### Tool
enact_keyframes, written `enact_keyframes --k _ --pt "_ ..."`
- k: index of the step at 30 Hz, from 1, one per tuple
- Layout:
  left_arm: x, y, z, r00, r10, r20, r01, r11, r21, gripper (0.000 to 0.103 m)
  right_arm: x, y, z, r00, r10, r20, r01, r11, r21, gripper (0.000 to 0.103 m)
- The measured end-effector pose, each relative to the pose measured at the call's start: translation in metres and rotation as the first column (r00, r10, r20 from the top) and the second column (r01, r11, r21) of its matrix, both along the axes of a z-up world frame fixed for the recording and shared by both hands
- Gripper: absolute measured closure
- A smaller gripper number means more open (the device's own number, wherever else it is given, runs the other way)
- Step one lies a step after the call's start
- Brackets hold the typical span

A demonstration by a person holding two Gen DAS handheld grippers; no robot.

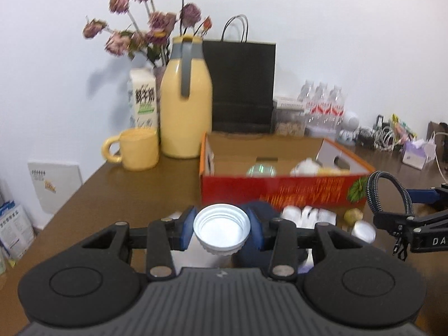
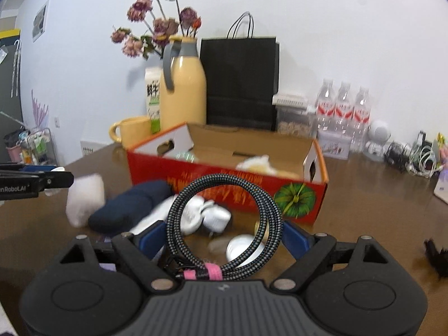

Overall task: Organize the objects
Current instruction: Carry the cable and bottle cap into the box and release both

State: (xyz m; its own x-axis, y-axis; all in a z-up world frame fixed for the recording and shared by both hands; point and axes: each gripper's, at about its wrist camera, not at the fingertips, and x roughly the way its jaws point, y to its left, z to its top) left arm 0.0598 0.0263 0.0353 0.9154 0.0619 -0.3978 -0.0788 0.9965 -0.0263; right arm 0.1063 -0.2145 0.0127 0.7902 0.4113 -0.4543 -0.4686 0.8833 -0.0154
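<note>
Brown and smooth, the table (image 1: 117, 193) carries a glossy yellow mug (image 1: 137, 149) at the left, with a tall yellow jug (image 1: 186, 103) with a grey handle just beside it and a milk carton (image 1: 142, 98) behind. A matte black paper bag (image 1: 242, 84) stands further right against the wall.

In the left wrist view, the left hand-held gripper (image 1: 221, 231) pinches a white ribbed plastic cap (image 1: 221, 229) between its blue pads, the cap's open side facing up, raised above the table. Beyond it sits the open red cardboard box (image 1: 280, 193), its plain brown inside holding a few pale items too blurred to name. Small white things and a yellowish lump (image 1: 353, 215) lie on the table in front of the box.

In the right wrist view, the right hand-held gripper (image 2: 224, 240) points slightly downward at the box. Its pads stand wide and hold a coiled braided black-and-white cable (image 2: 224, 221), bound with a pink strap (image 2: 207, 274) near the gripper body; the coil stands upright. A dark blue soft pouch (image 2: 126, 210) lies on the table to the left, clear water bottles (image 2: 344, 109) at the far right.
</note>
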Motion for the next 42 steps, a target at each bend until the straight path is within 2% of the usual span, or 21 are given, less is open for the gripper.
enact_keyframes --k 6,14,23,31,32,33,34,35,36,39,42 --pt "0.044 -0.009 0.021 0.999 -0.017 0.045 0.017 1.0 0.011 0.062 0.034 0.003 0.023 0.998 -0.031 0.058 0.03 0.999 0.021 0.015" --pt "0.13 -0.02 0.035 0.998 -0.021 0.05 0.022 1.0 -0.005 0.062 0.114 0.012 0.04 0.994 -0.088 0.07 0.084 0.995 0.049 0.015" --pt "0.224 -0.026 0.014 0.998 0.019 -0.055 -0.02 1.0 -0.017 0.062 0.212 0.027 0.014 0.985 -0.167 -0.028 0.168 0.986 0.019 0.015" --pt "0.25 -0.022 -0.006 0.992 0.037 -0.117 -0.039 0.999 -0.015 0.062 0.252 0.028 -0.009 0.975 -0.205 -0.081 0.204 0.979 -0.02 0.015" --pt "0.25 -0.022 -0.007 0.992 0.039 -0.124 -0.041 0.999 -0.013 0.059 0.252 0.028 -0.009 0.976 -0.204 -0.076 0.203 0.979 -0.019 0.015" --pt "0.251 -0.022 -0.008 0.991 0.039 -0.131 -0.041 0.999 -0.012 0.047 0.252 0.029 -0.008 0.976 -0.204 -0.073 0.203 0.979 -0.022 0.015" --pt "0.25 -0.023 -0.008 0.99 0.038 -0.133 -0.04 0.999 -0.011 0.03 0.252 0.029 -0.009 0.976 -0.202 -0.078 0.201 0.979 -0.028 0.014" --pt "0.248 -0.023 -0.008 0.991 0.037 -0.125 -0.039 0.999 -0.008 0.02 0.252 0.03 -0.01 0.976 -0.197 -0.089 0.195 0.98 -0.033 0.014" --pt "0.248 -0.024 -0.007 0.992 0.041 -0.116 -0.042 0.999 -0.004 0.002 0.253 0.03 -0.01 0.976 -0.194 -0.099 0.191 0.981 -0.035 0.013" --pt "0.244 -0.026 -0.005 0.995 0.061 -0.085 -0.06 0.998 0.012 0.0 0.25 0.03 -0.01 0.978 -0.182 -0.104 0.18 0.983 -0.027 0.0" --pt "0.245 -0.026 -0.004 0.993 0.06 -0.097 -0.06 0.998 0.008 0.0 0.244 0.031 -0.006 0.981 -0.17 -0.092 0.169 0.986 -0.018 0.0"
